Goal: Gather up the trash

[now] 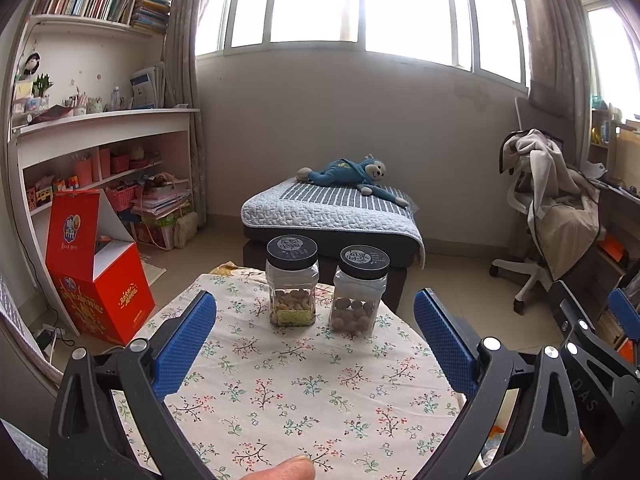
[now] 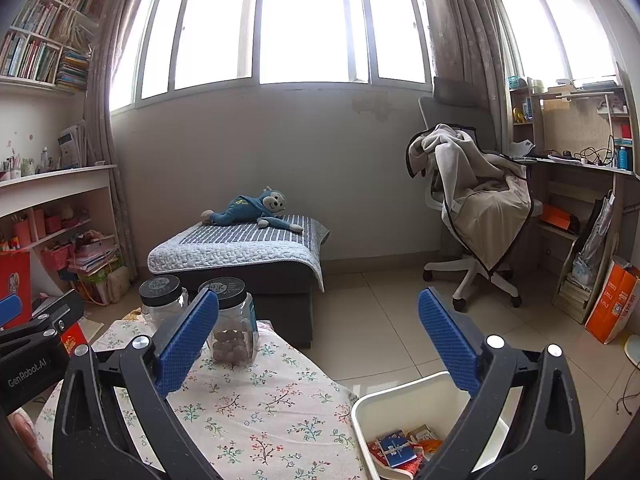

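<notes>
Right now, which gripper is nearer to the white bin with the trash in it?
Right. The right gripper hangs just above the white bin, with one finger over its rim. The left gripper is over the floral table, further from the bin.

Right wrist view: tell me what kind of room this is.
Probably a child's bedroom or study: a quilt-covered bed with a stuffed monkey, bookshelves, and a desk with an office chair.

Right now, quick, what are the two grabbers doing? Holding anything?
Left gripper: open, holding nothing, above the flowery table.
Right gripper: open, holding nothing, above the white bin.
</notes>
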`<state>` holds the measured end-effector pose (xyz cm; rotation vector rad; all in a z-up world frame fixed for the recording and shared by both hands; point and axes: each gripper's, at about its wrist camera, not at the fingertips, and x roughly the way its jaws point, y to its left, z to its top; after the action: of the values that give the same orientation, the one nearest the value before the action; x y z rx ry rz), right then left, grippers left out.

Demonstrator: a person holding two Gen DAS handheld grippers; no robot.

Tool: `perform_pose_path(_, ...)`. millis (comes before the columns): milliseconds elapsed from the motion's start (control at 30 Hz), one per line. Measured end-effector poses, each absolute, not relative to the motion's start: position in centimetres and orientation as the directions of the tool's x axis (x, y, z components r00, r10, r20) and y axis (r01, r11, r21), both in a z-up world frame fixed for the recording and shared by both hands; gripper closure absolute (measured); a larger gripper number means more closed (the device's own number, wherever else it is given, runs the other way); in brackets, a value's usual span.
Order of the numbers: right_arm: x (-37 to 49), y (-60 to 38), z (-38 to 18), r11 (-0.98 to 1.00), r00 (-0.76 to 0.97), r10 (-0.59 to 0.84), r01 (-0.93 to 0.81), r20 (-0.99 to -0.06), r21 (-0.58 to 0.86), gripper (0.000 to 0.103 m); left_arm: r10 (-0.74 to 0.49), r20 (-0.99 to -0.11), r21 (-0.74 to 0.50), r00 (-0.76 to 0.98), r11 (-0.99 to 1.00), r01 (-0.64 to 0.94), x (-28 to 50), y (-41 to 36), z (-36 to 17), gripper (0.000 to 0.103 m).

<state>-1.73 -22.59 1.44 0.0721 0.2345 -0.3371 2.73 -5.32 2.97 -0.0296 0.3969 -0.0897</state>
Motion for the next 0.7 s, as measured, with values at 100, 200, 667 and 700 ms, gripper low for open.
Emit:
perform_pose_path(100, -1.72, -22.58, 1.44, 0.942, 0.917, -0.319, 0.335, -0.240, 0.030, 0.007, -0.096, -0.388, -0.049, 0.917, 0.995, 0.083, 2.77, -5.33, 2.91, 0.007)
perform_pose_path(200, -1.73, -22.56, 1.45, 0.942, 0.917, -0.319, 0.335, -0.239, 0.030, 0.007, -0.097, -0.389, -0.049, 0.916, 0.995, 0.084, 2.80, -5.45, 2.93, 0.007)
perform_pose_path(667, -1.82, -22.74, 1.17, 0.943, 0.918, -0.314, 0.330, -0.244, 0.029, 0.007, -0.096, -0.389, -0.045, 0.916, 0.995, 0.086, 2.83, -5.61, 2.90, 0.007)
perform_pose_path(700, -1.82, -22.82, 1.19, 0.944, 0.918, -0.313, 0.330, -0.243, 0.029, 0.007, -0.095, -0.388, -0.044, 0.917, 0.995, 0.084, 2.82, -5.62, 2.90, 0.007)
